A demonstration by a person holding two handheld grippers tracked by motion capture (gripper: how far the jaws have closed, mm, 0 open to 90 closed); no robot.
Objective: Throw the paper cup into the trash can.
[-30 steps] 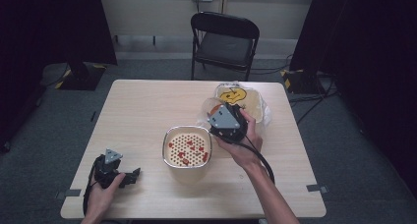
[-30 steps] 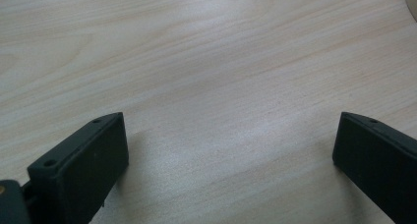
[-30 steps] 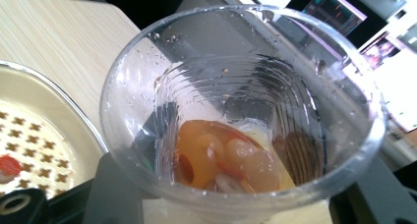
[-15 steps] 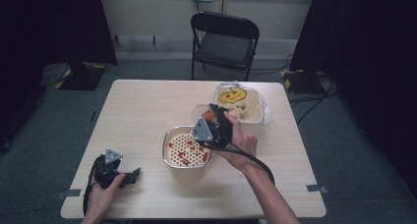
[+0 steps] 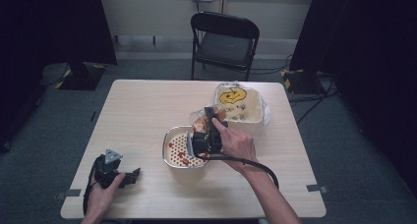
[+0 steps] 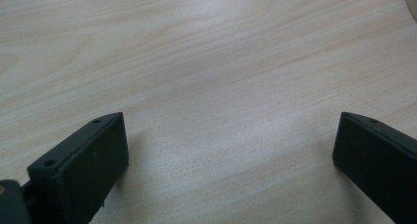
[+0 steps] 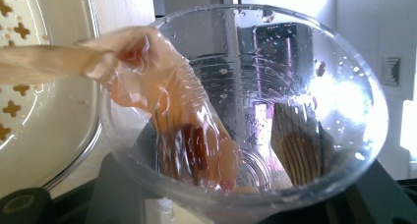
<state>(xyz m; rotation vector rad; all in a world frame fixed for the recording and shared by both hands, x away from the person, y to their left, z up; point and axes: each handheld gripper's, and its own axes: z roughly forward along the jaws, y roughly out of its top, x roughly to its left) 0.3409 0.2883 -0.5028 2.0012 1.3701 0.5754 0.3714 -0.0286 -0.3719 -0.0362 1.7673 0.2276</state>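
Right gripper (image 5: 204, 135) clamps tipped cup (image 7: 246, 106) over colander (image 5: 184, 148); left gripper (image 6: 231, 150) wide, idle on desk (image 5: 147, 111). Risk: contents miss rim, spill.

Strainer bowl (image 5: 184, 150) on table (image 5: 147, 111), tub (image 5: 241, 106) behind-right.

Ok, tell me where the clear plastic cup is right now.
In the high view the clear plastic cup sits mid-table, held in the right hand-held gripper, tipped above the perforated bowl, just left of the cream tub.
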